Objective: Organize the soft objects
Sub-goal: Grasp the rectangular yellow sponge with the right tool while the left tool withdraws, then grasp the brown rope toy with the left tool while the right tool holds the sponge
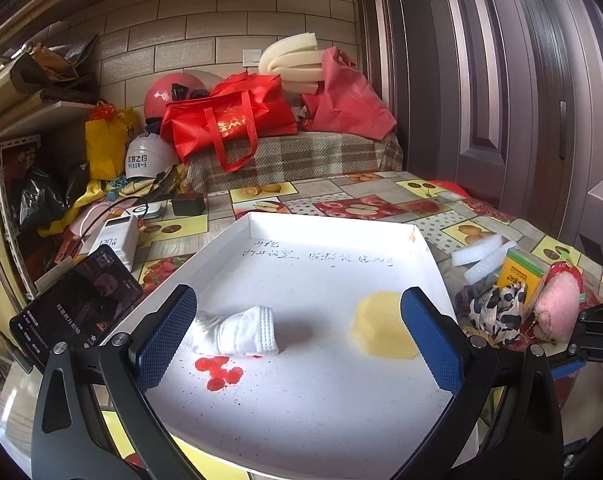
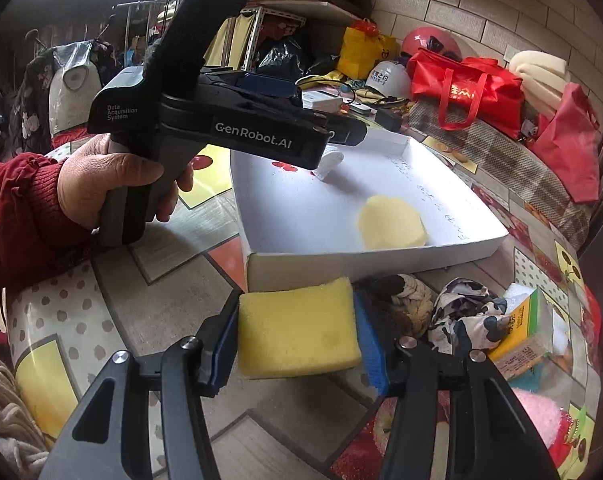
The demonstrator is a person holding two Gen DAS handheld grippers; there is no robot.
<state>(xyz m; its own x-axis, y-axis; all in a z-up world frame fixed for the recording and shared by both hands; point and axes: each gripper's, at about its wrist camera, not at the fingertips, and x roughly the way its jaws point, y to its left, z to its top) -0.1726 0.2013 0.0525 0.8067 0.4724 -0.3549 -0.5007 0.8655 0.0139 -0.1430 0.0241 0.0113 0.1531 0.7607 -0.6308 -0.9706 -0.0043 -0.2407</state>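
A white tray (image 1: 333,236) holds a rolled white sock (image 1: 237,330) and a pale yellow sponge (image 1: 383,330). My left gripper (image 1: 299,336) is open and empty, low over the tray, its fingers either side of both items. My right gripper (image 2: 297,334) is shut on a yellow rectangular sponge (image 2: 297,330), held just above the table in front of the tray's near wall (image 2: 381,262). The tray's sponge (image 2: 393,222) and sock (image 2: 329,162) show there too, the sock partly hidden by the left gripper's body.
Right of the tray lie a black-and-white cloth (image 1: 497,308), a pink plush toy (image 1: 557,304), white foam strips (image 1: 481,254), a yellow-green box (image 1: 517,272) and a rope ball (image 2: 409,298). A phone (image 1: 77,304) and power bank (image 1: 117,236) sit left. Red stains (image 1: 217,370) mark the tray.
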